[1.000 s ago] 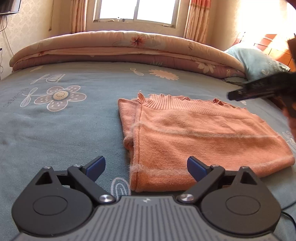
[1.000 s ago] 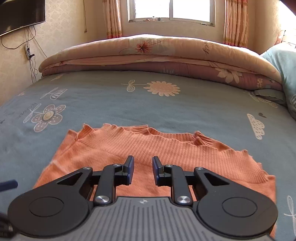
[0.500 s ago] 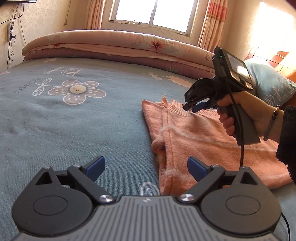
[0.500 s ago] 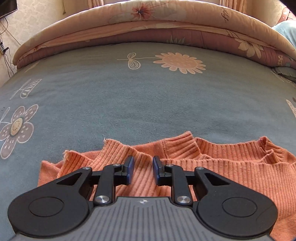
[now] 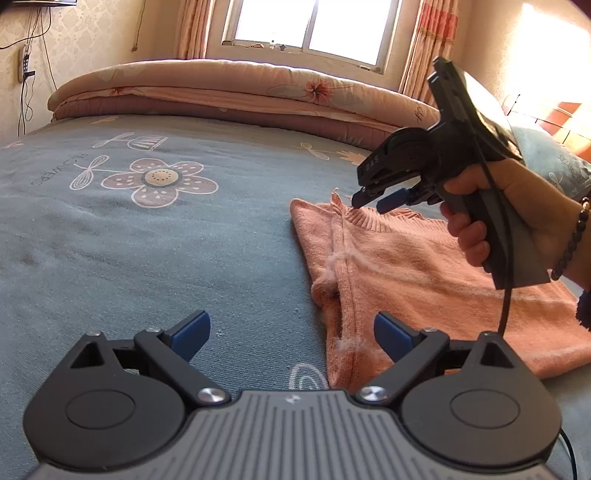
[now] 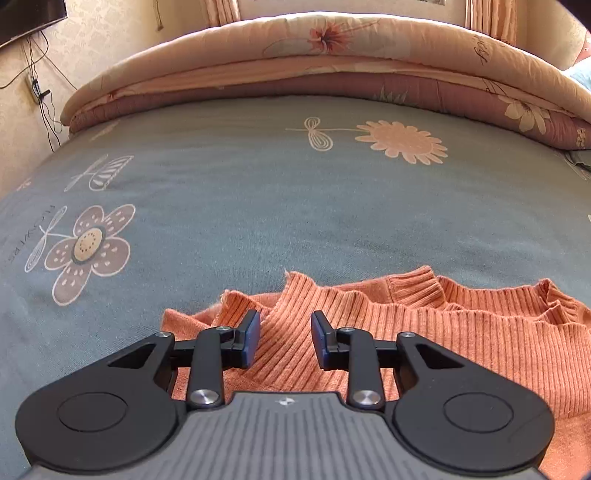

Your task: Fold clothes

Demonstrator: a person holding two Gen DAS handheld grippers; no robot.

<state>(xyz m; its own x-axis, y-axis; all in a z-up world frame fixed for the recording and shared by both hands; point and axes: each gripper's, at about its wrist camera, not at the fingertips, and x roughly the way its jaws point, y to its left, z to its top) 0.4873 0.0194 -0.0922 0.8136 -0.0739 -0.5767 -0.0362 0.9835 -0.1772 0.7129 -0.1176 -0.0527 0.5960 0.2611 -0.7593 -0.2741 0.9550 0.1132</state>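
Note:
An orange knit sweater (image 5: 417,266) lies folded flat on the blue-grey bed sheet (image 5: 147,251). My left gripper (image 5: 291,328) is open wide, low over the sweater's near left edge, nothing between its fingers. My right gripper (image 5: 373,197), held by a hand (image 5: 517,206), hovers just above the ribbed far left corner. In the right wrist view the right gripper (image 6: 284,332) has its jaws opening over the ribbed hem (image 6: 295,306), pads apart and not pressing on the knit.
A rolled floral quilt (image 5: 236,92) runs along the far side of the bed under a window (image 5: 310,26). A blue pillow (image 5: 554,162) sits at the right. A cable (image 5: 506,266) hangs from the right gripper. Wall wires (image 6: 40,92) hang at the left.
The right gripper has come in from the right and lowered to the sweater's far left ribbed corner, and its jaws have spread wider. The left gripper has shifted left, staying open.

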